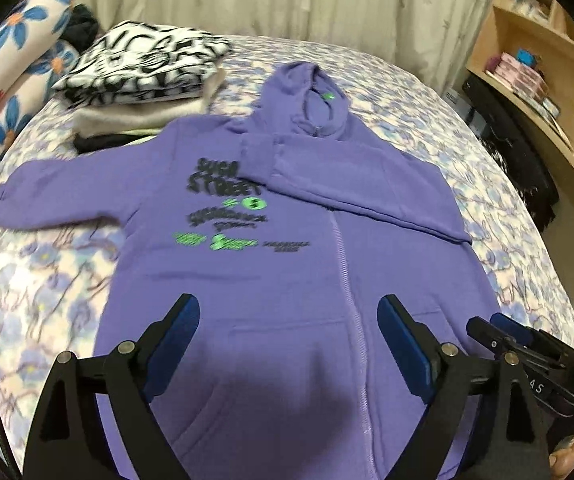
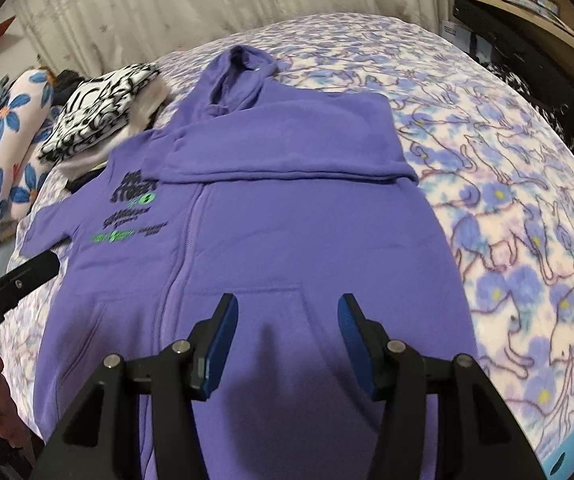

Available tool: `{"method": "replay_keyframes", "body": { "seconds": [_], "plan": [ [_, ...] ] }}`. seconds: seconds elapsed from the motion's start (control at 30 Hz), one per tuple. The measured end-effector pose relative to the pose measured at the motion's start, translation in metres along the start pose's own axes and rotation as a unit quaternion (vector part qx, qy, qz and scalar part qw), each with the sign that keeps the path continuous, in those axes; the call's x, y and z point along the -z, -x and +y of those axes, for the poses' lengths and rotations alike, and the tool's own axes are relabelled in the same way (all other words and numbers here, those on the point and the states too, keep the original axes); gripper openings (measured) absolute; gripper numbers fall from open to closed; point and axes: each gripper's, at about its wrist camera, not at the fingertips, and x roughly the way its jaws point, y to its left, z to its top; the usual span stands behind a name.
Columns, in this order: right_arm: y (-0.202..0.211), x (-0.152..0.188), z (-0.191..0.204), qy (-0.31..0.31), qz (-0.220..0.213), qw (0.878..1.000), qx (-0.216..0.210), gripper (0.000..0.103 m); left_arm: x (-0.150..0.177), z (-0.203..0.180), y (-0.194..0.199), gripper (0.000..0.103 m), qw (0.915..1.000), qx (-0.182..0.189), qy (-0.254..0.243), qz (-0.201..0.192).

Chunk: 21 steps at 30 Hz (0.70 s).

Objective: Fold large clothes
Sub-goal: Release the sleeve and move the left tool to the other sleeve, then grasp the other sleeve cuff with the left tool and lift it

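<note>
- Hoodie [image 1: 279, 280] spreads flat toward twelve o'clock, beyond both grippers (one sleeve folded across).
- Left gripper [image 1: 289, 340]: jaws wide, empty.
- Right gripper [image 2: 288, 344]: jaws half-spread, empty.

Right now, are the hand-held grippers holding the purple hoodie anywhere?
No. Both the left hand-held gripper and right hand-held gripper are open above the purple hoodie, holding nothing.

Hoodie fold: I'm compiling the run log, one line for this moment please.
hoodie: flat on bed, one sleeve folded across chest | left gripper: open, empty | right gripper: open, empty
</note>
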Motion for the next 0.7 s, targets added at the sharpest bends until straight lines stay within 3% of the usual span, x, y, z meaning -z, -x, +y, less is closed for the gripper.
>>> {"method": "replay_keyframes", "body": {
  "seconds": [0.23,0.57,0.7],
  "plan": [
    [0.011,0.007,0.038,0.047,-0.012,0.999,0.001,0.052,0.019,0.053,0.031,0.089,0.9986,-0.029,0.038,-0.023],
    [0.006,-0.002,0.106,0.106,-0.018,0.994,-0.017,0.052,0.036,0.151,0.051,0.089,0.9904,-0.079,0.111,-0.022],
    [0.0,-0.011,0.138,0.129,-0.024,0.991,-0.023,0.052,0.032,0.197,0.049,0.089,0.9856,-0.073,0.152,-0.016]
  ]
}}
